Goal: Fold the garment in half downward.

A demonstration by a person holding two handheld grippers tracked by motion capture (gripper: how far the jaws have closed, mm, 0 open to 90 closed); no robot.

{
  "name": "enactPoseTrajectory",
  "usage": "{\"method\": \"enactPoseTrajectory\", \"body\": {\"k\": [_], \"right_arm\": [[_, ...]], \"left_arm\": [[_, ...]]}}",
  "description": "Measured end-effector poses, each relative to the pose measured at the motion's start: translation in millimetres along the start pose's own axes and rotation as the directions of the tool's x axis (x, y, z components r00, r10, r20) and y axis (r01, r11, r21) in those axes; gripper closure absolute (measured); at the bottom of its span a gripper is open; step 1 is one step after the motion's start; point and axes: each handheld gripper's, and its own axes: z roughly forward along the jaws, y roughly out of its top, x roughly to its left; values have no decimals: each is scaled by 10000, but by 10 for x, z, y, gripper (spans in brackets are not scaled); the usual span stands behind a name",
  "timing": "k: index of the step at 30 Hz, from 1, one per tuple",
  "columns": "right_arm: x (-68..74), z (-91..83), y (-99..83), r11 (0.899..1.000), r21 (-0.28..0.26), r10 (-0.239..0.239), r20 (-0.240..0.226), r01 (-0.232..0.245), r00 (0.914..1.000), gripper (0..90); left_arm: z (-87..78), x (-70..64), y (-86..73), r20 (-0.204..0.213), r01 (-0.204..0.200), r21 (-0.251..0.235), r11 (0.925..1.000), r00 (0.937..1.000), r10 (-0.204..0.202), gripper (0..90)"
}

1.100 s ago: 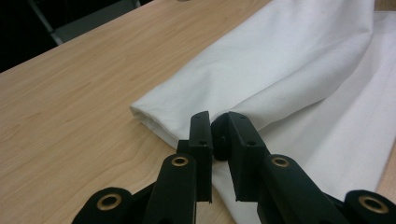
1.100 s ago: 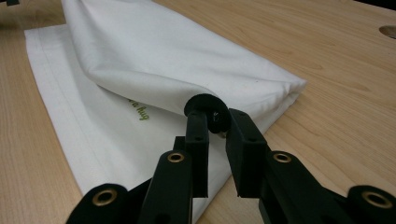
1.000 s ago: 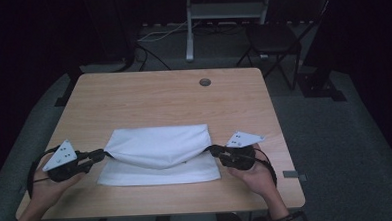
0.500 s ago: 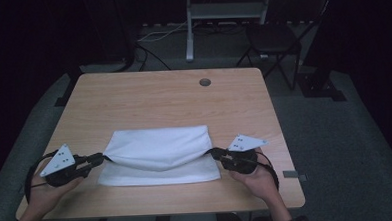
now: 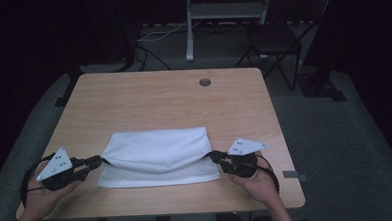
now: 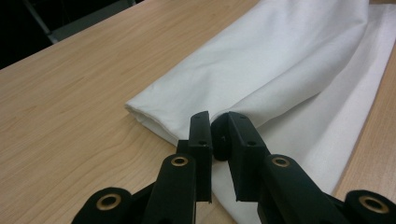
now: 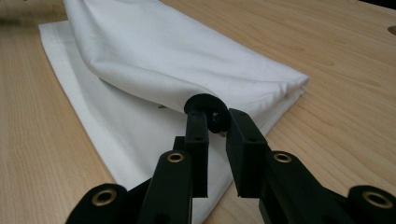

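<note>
A white cloth [image 5: 158,149] lies folded on the near half of the wooden table [image 5: 158,97]. Its upper layer is lifted at both near corners and sags in the middle over the flat lower layer. My left gripper [image 5: 100,161] is shut on the left corner, seen up close in the left gripper view as jaws [image 6: 217,133] pinching the cloth [image 6: 280,60]. My right gripper [image 5: 213,156] is shut on the right corner; in the right gripper view the gripper [image 7: 212,116] pinches a bunched tip of the cloth [image 7: 140,51]. A hand holds each gripper near the table's front edge.
A round cable hole [image 5: 205,82] sits in the table's far middle, and the far half of the table is bare wood. Beyond the table stand a dark chair [image 5: 280,31] and a metal stand [image 5: 219,9] on grey carpet.
Both grippers have drawn slightly toward the near edge, still holding the corners. The lifted layer now sags a little lower over the bottom layer.
</note>
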Motion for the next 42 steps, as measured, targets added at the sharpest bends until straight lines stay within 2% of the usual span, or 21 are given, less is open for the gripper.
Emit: {"method": "enactPoseTrajectory", "body": {"k": [9, 14, 26, 42], "right_arm": [[21, -6, -57, 9996, 274, -79, -87, 81, 9999, 788], [34, 7, -109, 9982, 594, -109, -152, 118, 9998, 788], [61, 3, -159, 9960, 847, -245, -288, 269, 9993, 788], [87, -11, -199, 9901, 1293, -468, -581, 540, 9972, 782]], "left_arm": [[-25, -36, -21, 82, -81, 48, 10000, 9999, 81, 802], [-27, -62, -46, 164, -68, 65, 10000, 9998, 67, 801], [-40, -110, -99, 368, -129, 147, 9998, 9992, 123, 796], [-57, -131, -207, 384, 60, 323, 9995, 9992, -72, 796]]}}
